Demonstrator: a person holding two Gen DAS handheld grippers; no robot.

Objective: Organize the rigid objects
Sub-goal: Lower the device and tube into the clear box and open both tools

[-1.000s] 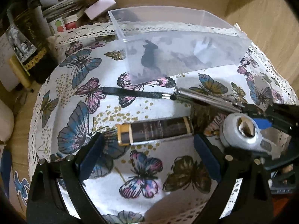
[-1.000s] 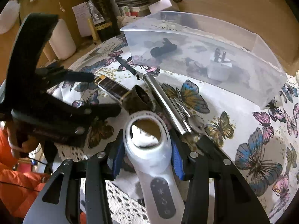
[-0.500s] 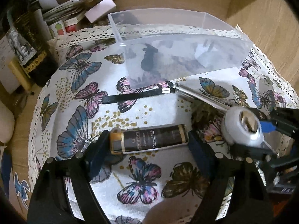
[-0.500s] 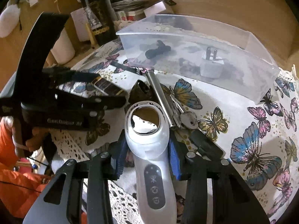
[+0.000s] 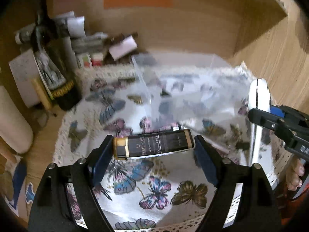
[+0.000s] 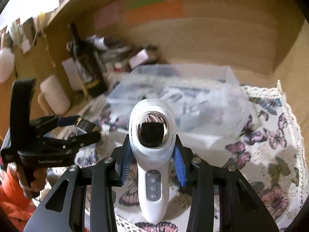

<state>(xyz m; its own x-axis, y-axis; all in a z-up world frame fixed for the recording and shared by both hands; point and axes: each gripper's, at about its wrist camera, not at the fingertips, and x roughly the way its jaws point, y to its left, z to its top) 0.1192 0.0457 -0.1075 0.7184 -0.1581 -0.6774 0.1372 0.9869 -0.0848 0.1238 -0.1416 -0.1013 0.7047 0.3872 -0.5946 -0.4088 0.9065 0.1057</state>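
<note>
A butterfly-print tablecloth [image 5: 154,189] with lace edging is covering my wooden table [image 5: 44,139]; a clear plastic bin [image 6: 193,104] is sitting on it.

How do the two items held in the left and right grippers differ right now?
The black and gold case is dark, flat and boxy; the white handheld device is pale and rounded with a mirrored head. The left gripper grips the case crosswise by its ends; the right gripper clamps the device lengthwise below its head. Both are off the butterfly cloth.

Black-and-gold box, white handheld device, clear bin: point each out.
black-and-gold box [image 5: 154,146], left wrist view, middle of its dark label face.
white handheld device [image 6: 152,129], right wrist view, mirrored round head.
clear bin [image 6: 202,104], right wrist view, blurred front wall.
</note>
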